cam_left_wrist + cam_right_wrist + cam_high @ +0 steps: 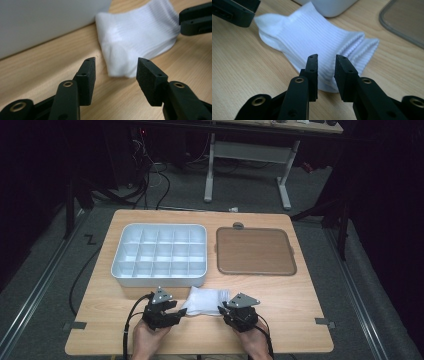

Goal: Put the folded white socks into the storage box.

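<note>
A folded white ribbed sock point(206, 300) lies flat on the wooden table near its front edge, between my two grippers. My left gripper point(181, 309) sits at the sock's left end. In the left gripper view its jaws point(116, 61) stand well apart, with the sock's corner point(137, 37) just beyond the tips and untouched. My right gripper point(222, 310) is at the sock's right end. Its jaws point(327, 57) stand a narrow gap apart over the sock's near edge point(312, 37), and the pads do not press the fabric.
A white tray with several compartments point(120, 265) stands behind the sock, close to it point(37, 22). A brown flat lid with a clear rim point(255, 251) lies to its right. A small grey round piece point(238, 225) sits behind the lid.
</note>
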`<state>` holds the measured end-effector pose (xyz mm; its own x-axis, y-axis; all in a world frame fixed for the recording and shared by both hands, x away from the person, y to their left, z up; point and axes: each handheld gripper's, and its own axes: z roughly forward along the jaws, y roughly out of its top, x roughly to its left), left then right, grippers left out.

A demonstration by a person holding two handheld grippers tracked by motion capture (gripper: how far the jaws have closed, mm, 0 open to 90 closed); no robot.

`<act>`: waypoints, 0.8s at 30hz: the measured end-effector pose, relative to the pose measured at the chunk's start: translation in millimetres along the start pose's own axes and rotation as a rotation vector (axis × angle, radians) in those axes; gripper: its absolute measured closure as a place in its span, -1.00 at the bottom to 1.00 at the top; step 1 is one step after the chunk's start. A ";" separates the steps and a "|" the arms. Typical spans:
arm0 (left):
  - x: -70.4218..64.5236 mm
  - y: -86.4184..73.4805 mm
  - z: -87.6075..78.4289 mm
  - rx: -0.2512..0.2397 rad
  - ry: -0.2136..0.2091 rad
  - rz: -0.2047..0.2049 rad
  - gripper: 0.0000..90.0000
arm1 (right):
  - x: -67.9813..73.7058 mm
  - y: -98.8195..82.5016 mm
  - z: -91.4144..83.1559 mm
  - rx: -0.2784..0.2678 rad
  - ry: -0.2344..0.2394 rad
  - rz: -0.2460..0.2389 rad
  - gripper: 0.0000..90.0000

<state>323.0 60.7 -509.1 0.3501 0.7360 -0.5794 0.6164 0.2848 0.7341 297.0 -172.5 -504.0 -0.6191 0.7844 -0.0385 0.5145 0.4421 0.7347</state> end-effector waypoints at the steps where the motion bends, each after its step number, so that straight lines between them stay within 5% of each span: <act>1: -0.9 3.4 1.5 -0.003 -0.001 -0.007 0.10 | 0.9 4.0 -2.8 -0.011 -0.001 -0.007 0.63; 10: -2.4 26.6 26.5 -0.011 -0.009 -0.058 0.07 | 7.8 18.5 5.1 -0.010 0.034 -0.021 0.78; 24: -5.5 22.8 63.7 0.027 -0.005 -0.080 0.04 | 15.9 24.3 39.4 0.034 0.058 0.003 0.82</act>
<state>380.0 24.0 -511.8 0.3024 0.7087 -0.6374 0.6611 0.3258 0.6758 323.1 -132.2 -513.4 -0.6504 0.7596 0.0030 0.5351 0.4553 0.7116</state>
